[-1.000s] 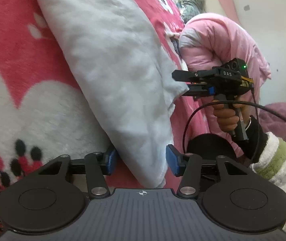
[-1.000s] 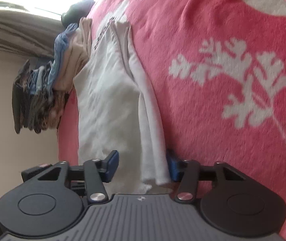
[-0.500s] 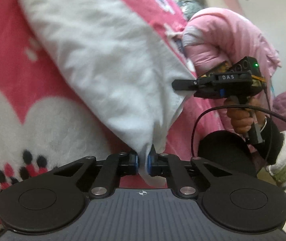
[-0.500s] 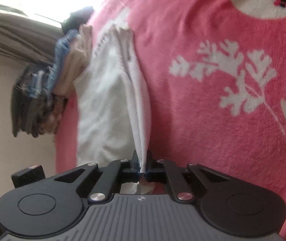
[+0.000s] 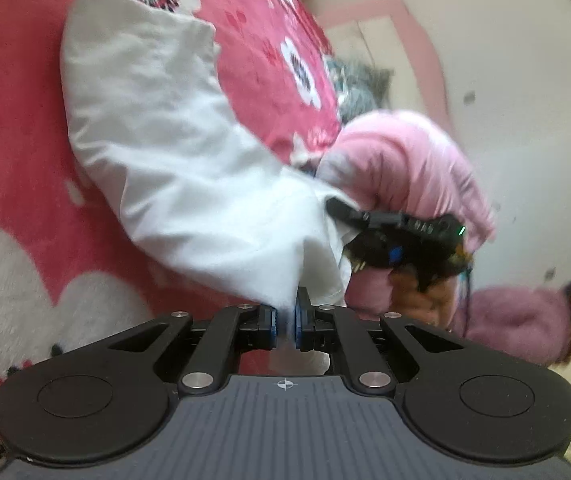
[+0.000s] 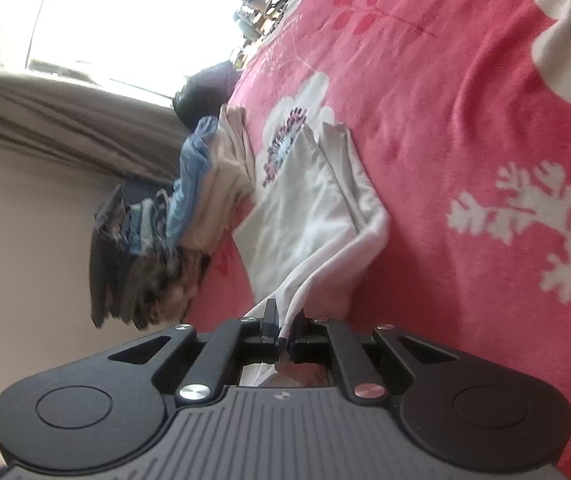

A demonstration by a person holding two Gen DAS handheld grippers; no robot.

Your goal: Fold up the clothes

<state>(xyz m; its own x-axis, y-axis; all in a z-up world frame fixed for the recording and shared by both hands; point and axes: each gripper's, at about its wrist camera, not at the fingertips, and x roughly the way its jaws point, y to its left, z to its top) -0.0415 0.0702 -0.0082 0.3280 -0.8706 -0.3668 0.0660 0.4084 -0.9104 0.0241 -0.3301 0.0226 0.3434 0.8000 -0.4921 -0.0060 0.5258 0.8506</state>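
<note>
both jaws still clamped, white garment (image 5: 189,168) now lifted off blanket (image 6: 465,128)

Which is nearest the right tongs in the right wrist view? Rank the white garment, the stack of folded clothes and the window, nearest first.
1. White garment: pinched in the right tongs.
2. Stack of folded clothes: beyond, to the left.
3. Window: farthest, upper left.
</note>
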